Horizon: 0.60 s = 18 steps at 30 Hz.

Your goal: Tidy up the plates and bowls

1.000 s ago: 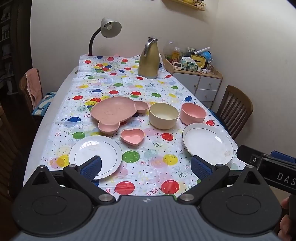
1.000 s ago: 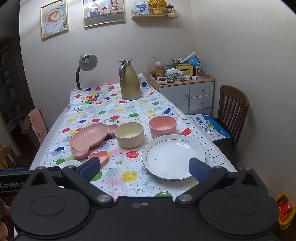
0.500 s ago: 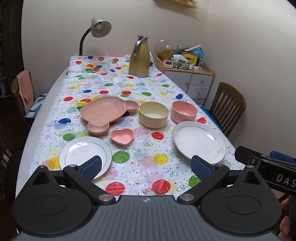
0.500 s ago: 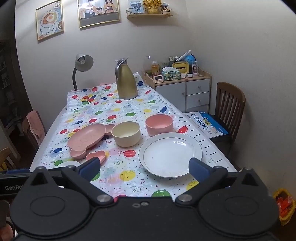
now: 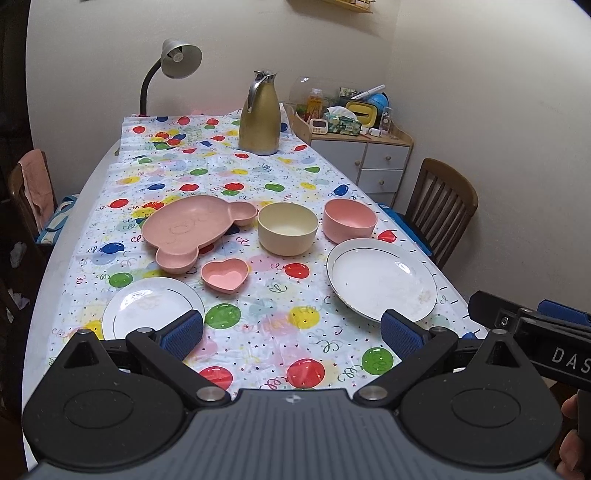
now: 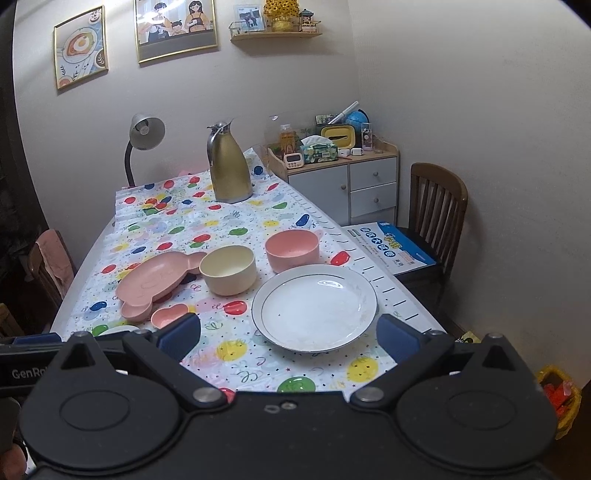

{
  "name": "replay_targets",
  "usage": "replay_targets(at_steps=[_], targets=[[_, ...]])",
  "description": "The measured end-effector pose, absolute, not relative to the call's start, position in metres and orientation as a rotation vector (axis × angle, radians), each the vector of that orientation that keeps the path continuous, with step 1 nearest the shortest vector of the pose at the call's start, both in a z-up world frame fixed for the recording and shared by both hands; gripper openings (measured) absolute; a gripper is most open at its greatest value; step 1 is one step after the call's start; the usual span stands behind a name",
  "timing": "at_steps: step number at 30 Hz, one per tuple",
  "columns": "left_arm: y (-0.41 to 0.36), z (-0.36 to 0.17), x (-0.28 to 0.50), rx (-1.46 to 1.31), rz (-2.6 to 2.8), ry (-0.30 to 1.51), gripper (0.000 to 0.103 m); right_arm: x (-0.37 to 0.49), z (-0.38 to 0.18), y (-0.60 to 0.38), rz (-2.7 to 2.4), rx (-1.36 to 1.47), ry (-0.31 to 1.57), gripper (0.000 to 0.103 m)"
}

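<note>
On balloon tablecloth (image 5: 258, 328): plates, bowls; gold jug (image 5: 259, 114) far end.

1. We see the left gripper (image 5: 291, 334) – black linkage arms, silver pivot screws, ribbed blue pads (image 5: 183, 334).
2. Behind its fingers sits a grey ribbed housing.
3. The right gripper (image 6: 290, 338) matches – its housing is black.

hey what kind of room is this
Most likely a home dining room: a table under a balloon-print cloth set with plates and bowls, wooden chairs around it, and framed pictures on the wall.
</note>
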<state>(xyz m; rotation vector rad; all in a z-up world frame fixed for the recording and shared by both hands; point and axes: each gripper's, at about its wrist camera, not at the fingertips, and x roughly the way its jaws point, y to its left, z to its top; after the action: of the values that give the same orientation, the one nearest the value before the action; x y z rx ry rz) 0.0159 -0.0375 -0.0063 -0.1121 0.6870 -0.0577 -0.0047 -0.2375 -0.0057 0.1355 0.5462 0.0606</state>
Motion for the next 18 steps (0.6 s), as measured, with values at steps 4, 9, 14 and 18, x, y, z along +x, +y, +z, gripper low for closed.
replay_targets(at_steps=[4, 9, 14, 18], targets=[[-0.036, -0.007, 0.016, -0.116, -0.057, 0.686, 0.103, -0.005, -0.006, -0.237, 0.062, 0.135, 0.545, 0.101], [-0.028, -0.007, 0.015, -0.125, -0.054, 0.69, 0.103, -0.004, -0.005, -0.234, 0.067, 0.135, 0.547, 0.1], [-0.024, -0.005, 0.014, -0.128, -0.047, 0.687, 0.103, -0.002, -0.003, -0.228, 0.072, 0.131, 0.547, 0.1], [-0.023, -0.005, 0.014, -0.128, -0.042, 0.686, 0.103, 0.0, -0.003, -0.226, 0.079, 0.13, 0.546, 0.1]])
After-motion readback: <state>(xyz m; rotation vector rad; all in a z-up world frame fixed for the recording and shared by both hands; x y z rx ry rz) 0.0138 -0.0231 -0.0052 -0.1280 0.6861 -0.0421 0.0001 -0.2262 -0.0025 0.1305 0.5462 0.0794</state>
